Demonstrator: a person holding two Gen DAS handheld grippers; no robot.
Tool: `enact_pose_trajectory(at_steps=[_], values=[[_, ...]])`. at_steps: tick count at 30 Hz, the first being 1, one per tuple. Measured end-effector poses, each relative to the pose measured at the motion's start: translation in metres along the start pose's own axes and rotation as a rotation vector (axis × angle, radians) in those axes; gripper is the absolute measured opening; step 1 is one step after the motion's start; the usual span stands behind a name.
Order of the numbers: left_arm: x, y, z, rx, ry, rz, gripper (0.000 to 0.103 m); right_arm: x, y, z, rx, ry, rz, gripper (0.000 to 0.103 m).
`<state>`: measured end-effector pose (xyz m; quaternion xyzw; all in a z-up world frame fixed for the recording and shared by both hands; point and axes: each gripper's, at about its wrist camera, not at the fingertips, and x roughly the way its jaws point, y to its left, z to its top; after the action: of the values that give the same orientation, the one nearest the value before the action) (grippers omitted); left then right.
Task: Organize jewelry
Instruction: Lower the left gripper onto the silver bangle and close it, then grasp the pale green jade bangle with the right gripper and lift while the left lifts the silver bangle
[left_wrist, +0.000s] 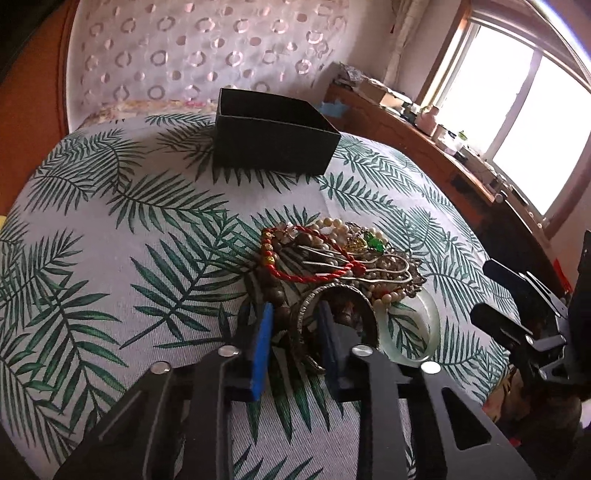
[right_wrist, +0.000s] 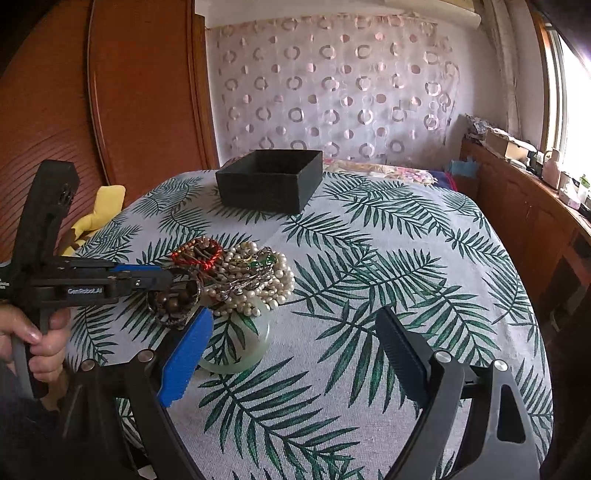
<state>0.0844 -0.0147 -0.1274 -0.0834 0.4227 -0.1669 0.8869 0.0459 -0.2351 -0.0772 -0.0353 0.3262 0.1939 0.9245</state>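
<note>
A heap of jewelry (left_wrist: 340, 258) lies on the leaf-print tablecloth (left_wrist: 110, 240): pearl strands, a red cord bracelet (left_wrist: 314, 273), brown beads, and a pale jade bangle (left_wrist: 424, 325). An open black box (left_wrist: 273, 136) stands behind it. My left gripper (left_wrist: 295, 332) is shut on an engraved silver bangle (left_wrist: 310, 295) at the heap's near edge. In the right wrist view the left gripper (right_wrist: 177, 284) grips that bangle (right_wrist: 173, 317) beside the heap (right_wrist: 251, 273). My right gripper (right_wrist: 291, 350) is open and empty, just right of the jade bangle (right_wrist: 240, 354). The box (right_wrist: 269, 177) stands farther back.
A wooden cabinet (right_wrist: 535, 229) with clutter runs along the window on the right. A circle-patterned curtain (right_wrist: 332, 92) hangs behind. A wooden panel (right_wrist: 110, 110) and a yellow cloth (right_wrist: 99, 214) are on the left. The right gripper (left_wrist: 524, 314) shows at the table's right edge in the left wrist view.
</note>
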Motion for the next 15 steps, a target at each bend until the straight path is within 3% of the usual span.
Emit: enact_pose_trajectory(at_steps=[6, 15], values=[[-0.005, -0.001, -0.003, 0.022, -0.018, 0.011, 0.008, 0.003, 0.003, -0.002, -0.005, 0.009, 0.006, 0.091], [-0.036, -0.008, -0.009, 0.061, -0.098, 0.050, 0.008, 0.019, 0.017, -0.004, -0.028, 0.057, 0.051, 0.091]])
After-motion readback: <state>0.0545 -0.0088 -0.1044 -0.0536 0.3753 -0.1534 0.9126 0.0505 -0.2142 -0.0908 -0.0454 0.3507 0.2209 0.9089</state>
